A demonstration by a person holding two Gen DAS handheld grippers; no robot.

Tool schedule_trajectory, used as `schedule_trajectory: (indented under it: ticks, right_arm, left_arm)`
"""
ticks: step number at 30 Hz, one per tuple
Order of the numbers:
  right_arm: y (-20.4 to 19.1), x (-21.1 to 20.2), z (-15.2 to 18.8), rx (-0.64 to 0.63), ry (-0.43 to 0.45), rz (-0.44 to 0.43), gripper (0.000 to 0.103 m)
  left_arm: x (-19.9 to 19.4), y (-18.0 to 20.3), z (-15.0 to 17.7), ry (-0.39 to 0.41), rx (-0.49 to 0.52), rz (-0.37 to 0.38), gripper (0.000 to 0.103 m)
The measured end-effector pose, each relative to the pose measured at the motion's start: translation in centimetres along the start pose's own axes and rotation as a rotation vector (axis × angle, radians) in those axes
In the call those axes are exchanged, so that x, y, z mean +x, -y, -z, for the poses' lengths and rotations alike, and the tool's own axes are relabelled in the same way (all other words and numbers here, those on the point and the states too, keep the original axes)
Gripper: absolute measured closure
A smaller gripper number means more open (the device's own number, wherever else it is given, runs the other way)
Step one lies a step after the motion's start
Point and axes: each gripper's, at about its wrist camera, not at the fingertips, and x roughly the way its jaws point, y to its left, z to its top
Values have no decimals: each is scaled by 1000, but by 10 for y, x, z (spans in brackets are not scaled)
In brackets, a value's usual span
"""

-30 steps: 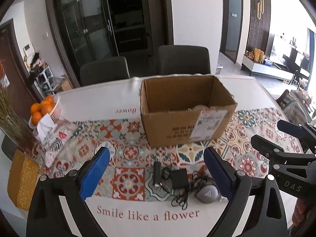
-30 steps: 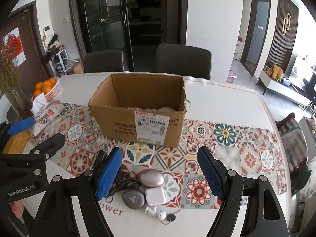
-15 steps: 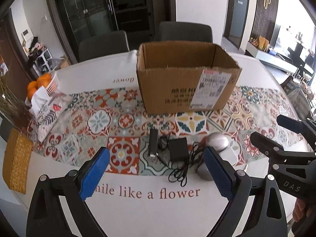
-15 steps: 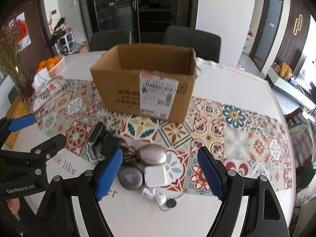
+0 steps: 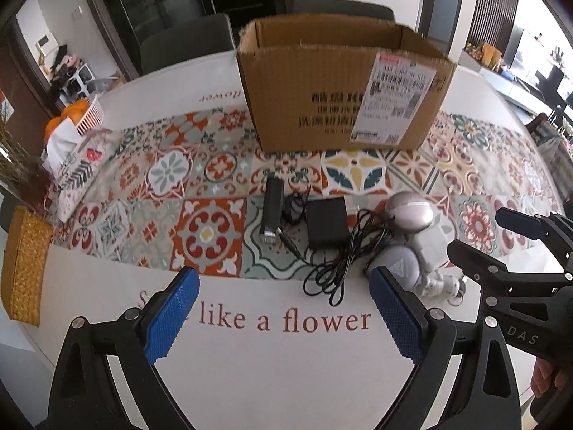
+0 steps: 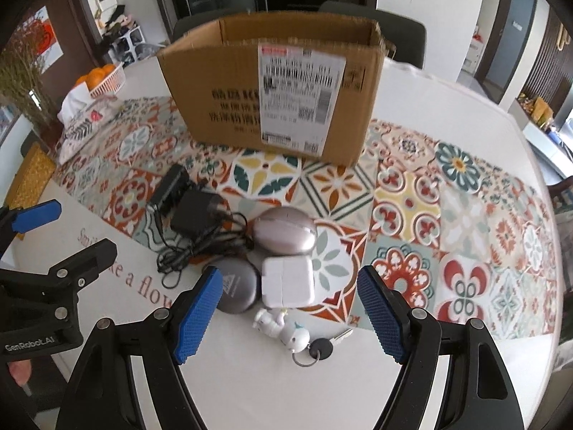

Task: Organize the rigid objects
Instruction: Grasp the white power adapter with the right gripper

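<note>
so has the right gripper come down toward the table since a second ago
Yes. The right gripper has dropped closer to the white charger; the cardboard box now looms larger and higher in its view.

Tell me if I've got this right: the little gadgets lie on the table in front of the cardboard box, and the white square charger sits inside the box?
Not quite. The white square charger lies on the table beside the other gadgets, in front of the cardboard box, as the right wrist view shows.
</note>
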Motion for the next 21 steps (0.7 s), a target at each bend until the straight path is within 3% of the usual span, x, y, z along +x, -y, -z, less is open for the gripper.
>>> schedule_trajectory:
  ticks: [21]
  right_arm:
    - [10,56,12,-20,-128,-54,45]
  left_arm:
    - [43,12,9,-104,-19,-25,6]
